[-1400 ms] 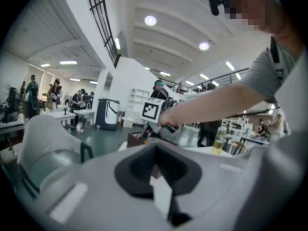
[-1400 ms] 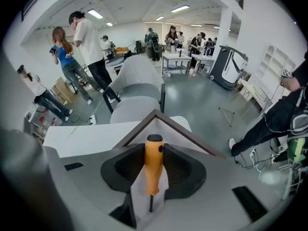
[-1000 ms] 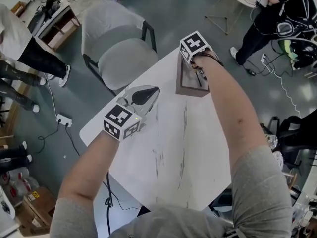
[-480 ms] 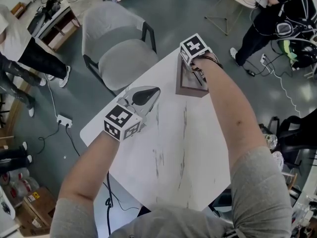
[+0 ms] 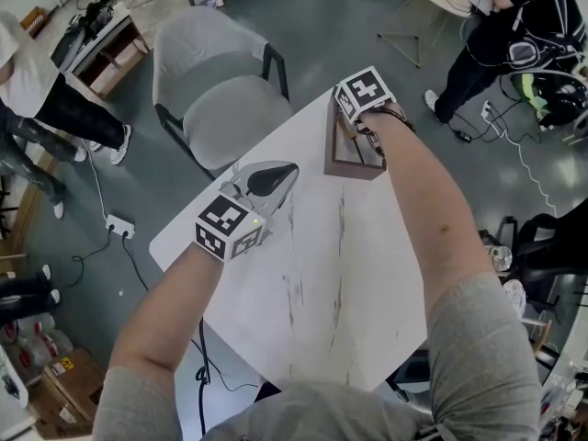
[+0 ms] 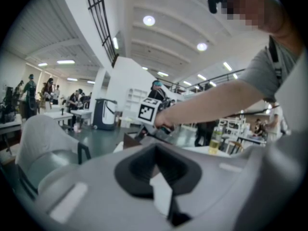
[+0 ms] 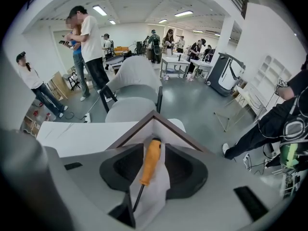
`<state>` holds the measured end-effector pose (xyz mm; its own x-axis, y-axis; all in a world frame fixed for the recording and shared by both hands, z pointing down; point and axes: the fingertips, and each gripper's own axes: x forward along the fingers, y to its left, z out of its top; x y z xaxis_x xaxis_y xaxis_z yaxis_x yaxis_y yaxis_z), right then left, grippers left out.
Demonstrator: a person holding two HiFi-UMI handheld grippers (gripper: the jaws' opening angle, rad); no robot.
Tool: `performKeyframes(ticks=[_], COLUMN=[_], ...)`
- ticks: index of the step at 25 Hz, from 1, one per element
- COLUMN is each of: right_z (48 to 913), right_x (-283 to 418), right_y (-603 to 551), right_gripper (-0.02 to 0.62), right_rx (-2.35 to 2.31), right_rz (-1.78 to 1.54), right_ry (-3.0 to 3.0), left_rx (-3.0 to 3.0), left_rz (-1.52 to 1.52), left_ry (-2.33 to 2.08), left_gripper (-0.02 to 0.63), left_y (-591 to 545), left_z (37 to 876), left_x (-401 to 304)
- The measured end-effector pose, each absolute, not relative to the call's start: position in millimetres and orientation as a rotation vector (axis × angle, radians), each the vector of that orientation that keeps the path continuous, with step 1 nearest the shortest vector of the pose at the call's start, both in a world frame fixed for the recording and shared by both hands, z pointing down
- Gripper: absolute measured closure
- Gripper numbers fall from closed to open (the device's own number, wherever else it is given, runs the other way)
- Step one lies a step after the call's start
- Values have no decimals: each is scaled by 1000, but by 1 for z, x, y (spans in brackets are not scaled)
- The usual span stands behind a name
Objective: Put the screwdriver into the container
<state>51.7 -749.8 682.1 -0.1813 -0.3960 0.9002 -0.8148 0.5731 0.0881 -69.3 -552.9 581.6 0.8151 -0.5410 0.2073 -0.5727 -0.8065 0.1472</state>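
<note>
The screwdriver has an orange handle and a dark shaft. It lies between the jaws of my right gripper, over the white floor of the brown-rimmed container. Those jaws are opening and stand wider than the handle. In the head view the right gripper hangs over the container at the table's far corner. My left gripper rests at the table's left edge, well apart from the container. The left gripper shows a narrow gap with nothing in it.
The white marbled table stretches toward me. A grey chair stands just beyond its far left edge. People stand on the floor at the upper right and far left. Cables and a power strip lie on the floor.
The right gripper has lifted and shifted slightly toward the container's far side. The left gripper has hardly moved.
</note>
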Motion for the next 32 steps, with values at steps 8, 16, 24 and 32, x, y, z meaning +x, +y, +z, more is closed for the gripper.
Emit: performKeyframes(ticks=[8,16,24,32], right_z=[665,637,596,557], right_x=[56,71,93,125], right_y=[-745,-732,-704,-656], right_gripper=[459,465,474,483], right_rx=[1042,1093,1179,1291], right_rz=[522,533,544,595], right_ry=[-1831,-1878,-1898,-1906], left_rx=[2806,2816,2839,2881], left_rz=[216,202,209,255], left_ry=[-873,-883,-884,-869], left_gripper=[601,601,601,601], left_y=[-551,-554,-553,-536], left_z=[570,547,521,491], left_x=[-67,-64,-61,-58])
